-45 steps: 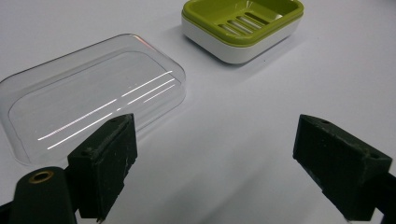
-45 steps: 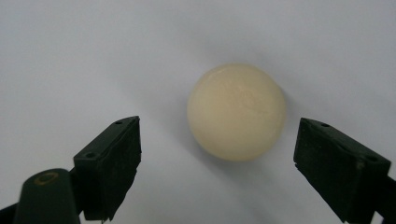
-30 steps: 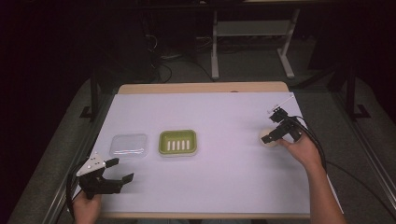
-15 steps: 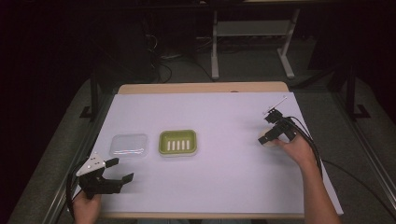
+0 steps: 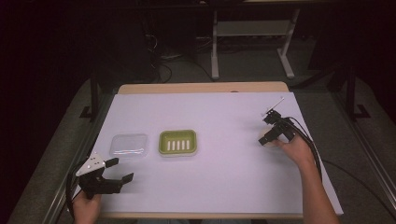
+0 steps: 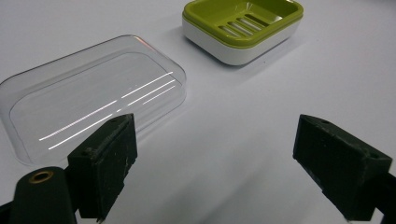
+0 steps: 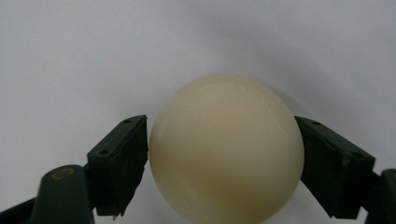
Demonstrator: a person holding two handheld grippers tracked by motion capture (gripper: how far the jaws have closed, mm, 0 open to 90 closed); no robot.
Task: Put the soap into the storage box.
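The right claw (image 7: 224, 154) pinches a round cream ball (image 7: 226, 149), well right of the green slotted soap dish (image 5: 177, 143) (clear plastic lid (image 5: 129, 145) just left). The left claw (image 6: 215, 168) is spread.

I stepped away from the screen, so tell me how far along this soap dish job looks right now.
Done: the clear lid lies off, beside the green soap dish. In hand: the right gripper has closed on the cream soap ball. Left, probably: soap into the dish, lid on; the left gripper is open.

A dim room holds a white-topped table (image 5: 224, 177) on grey floor (image 5: 56, 154).
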